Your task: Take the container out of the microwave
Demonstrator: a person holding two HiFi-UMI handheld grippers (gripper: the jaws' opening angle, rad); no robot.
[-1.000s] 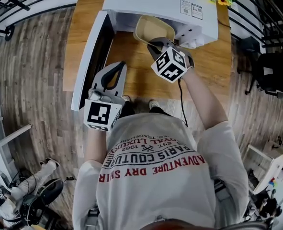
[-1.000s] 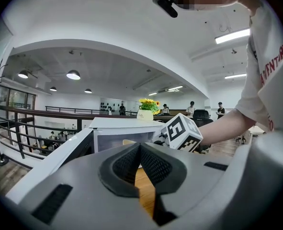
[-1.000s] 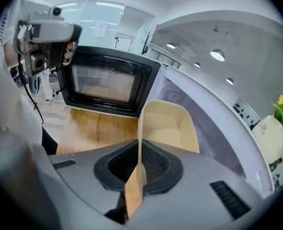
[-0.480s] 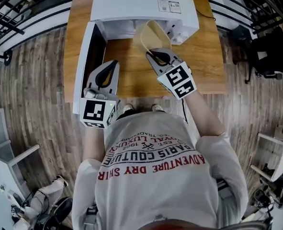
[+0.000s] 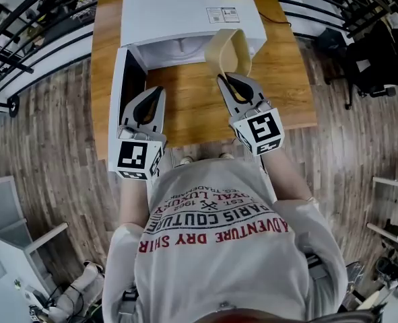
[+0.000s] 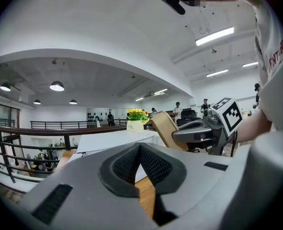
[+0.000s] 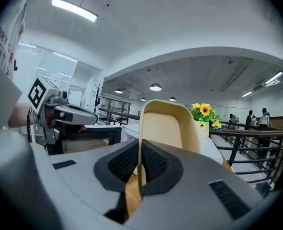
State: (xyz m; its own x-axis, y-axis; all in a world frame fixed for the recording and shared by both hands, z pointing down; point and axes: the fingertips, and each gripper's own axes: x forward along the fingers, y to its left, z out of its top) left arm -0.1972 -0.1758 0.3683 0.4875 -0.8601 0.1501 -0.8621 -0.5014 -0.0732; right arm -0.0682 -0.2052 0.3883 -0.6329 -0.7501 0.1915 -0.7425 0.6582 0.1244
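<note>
The container (image 5: 229, 51) is out of the microwave (image 5: 185, 12) and in the air, just in front of the cavity's right-hand part and above the wooden table (image 5: 192, 110). It isn't level: it stands tipped up on edge, with its long axis running roughly 12 to 6 o'clock in the head view.

The right gripper (image 5: 231, 79) sits at its 6 o'clock, jaws pressed together on the container's near wall, one pad inside and one outside. The right gripper view shows that thin wall pinched between the pads.

Bare tabletop lies at about 7 o'clock from the container, and I judge it the natural place to set it down once it is turned level.

The left gripper (image 5: 159, 89) is at about 8 o'clock, well apart, beside the open door (image 5: 118, 106). Its jaws are together on nothing. The right hand is plainly the nearer one and alone carries the container.
</note>
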